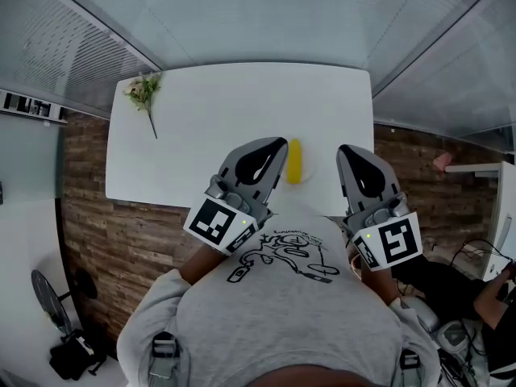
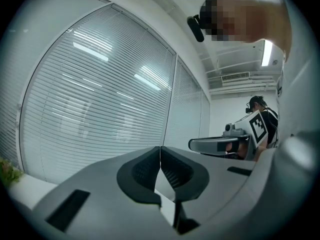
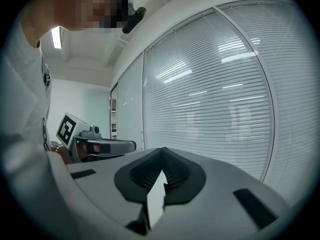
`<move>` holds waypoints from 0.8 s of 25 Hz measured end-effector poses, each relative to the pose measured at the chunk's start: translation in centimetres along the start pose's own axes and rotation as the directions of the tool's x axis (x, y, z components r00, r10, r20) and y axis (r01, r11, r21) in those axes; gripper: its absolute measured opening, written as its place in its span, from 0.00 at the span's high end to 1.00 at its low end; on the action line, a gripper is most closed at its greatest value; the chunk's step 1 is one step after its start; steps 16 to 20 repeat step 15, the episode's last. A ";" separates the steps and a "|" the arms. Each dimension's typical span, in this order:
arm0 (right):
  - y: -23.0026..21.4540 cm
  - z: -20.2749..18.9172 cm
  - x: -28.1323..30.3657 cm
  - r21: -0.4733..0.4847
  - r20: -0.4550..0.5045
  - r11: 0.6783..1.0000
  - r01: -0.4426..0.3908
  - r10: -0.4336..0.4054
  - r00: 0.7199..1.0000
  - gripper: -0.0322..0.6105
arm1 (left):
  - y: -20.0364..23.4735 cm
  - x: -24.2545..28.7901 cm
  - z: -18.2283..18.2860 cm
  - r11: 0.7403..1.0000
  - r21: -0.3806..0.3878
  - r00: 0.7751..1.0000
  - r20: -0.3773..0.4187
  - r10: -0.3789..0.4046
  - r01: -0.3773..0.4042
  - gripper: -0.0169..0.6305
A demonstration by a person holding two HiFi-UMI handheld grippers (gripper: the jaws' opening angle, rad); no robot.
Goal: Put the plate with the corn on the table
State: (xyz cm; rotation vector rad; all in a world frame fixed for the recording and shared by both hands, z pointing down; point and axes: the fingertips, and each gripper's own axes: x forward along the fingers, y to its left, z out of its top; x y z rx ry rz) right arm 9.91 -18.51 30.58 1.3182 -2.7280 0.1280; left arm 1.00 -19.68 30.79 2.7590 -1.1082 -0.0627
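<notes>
1. Plate with the corn (image 1: 310,176): honestly hard to see. It's white on a white bench (image 1: 210,127), so in the head view only a faint edge shows next to the cob.
2. The corn (image 1: 294,161) is the easy bit. It's a single bright yellow cob, lying lengthwise away from the person, and it's the only strong colour on the bench.
3. Where it is: near the bench's front edge, a bit right of centre, right in front of the person's chest and between the two grippers.
4. Left gripper (image 1: 280,145): its tip sits just beside the cob on the left. Its own view shows the jaws together, pads meeting at the tip.
5. Right gripper (image 1: 343,150): it's over on the other side of the cob, a little further off. Its jaws are also closed tip to tip.
6. In both gripper views a thin white sliver shows in the gap below the pad tips. I can't tell if that's the plate rim or just the bench behind.
7. Both gripper views look out level at window blinds (image 3: 230,84), and each one catches the other gripper off to the side.
8. A small flower sprig (image 1: 145,95) lies at the far left corner of the bench, well apart from the corn.
</notes>
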 end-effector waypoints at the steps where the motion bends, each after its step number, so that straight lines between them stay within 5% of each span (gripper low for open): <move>1: 0.0 0.0 0.0 0.000 0.000 1.000 -0.001 0.001 1.000 0.94 | 0.0 0.0 0.0 1.000 -0.002 1.000 0.000 0.001 -0.001 0.94; 20: -0.3 0.3 0.1 0.006 0.007 1.000 0.004 -0.004 1.000 0.94 | -0.1 0.2 0.4 1.000 -0.001 1.000 0.009 0.008 -0.008 0.94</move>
